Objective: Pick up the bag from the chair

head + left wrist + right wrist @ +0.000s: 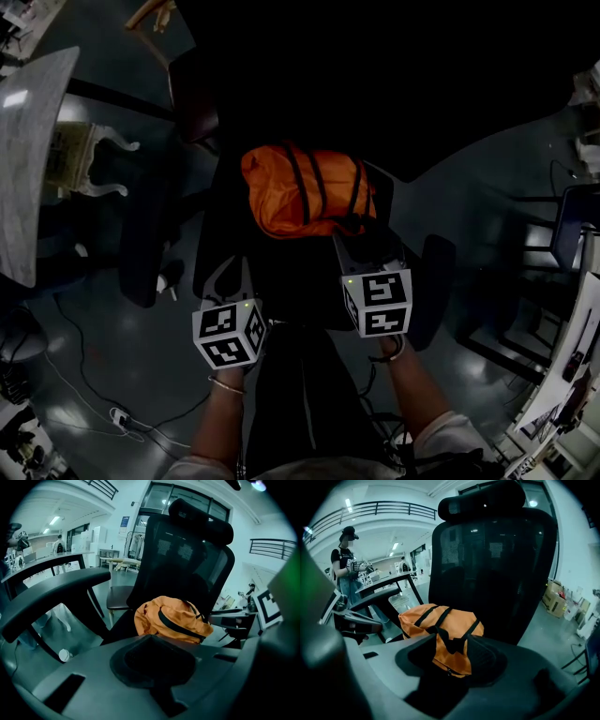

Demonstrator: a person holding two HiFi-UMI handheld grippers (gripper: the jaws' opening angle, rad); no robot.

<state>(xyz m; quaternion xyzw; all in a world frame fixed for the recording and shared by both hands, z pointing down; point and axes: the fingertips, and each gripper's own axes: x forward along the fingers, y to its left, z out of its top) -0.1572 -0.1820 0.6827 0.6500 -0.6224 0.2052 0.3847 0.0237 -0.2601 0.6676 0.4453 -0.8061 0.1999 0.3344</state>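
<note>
An orange soft fabric bag with black straps (pixel 309 192) lies on the seat of a black mesh-backed office chair (pixel 497 573), at the back of the seat, close against the backrest. In the head view its long axis runs left to right across the seat, and the black straps (pixel 302 183) cross it the other way, from the front edge toward the backrest.

The right gripper (pixel 451 639) is at the bag's near right end. Its jaws stand apart, one on each side of a fold of orange fabric and a strap junction that fills the gap between them; how hard they press I cannot tell.

The left gripper (pixel 150 639) is in front of the seat, apart from the bag. Its jaws are together and hold nothing. The bag sits beyond them, a little to the right.

The black armrest (pixel 51 592) stretches out at the left of the left gripper view. A pale grey desk (pixel 28 159) stands well to the left of the chair.
</note>
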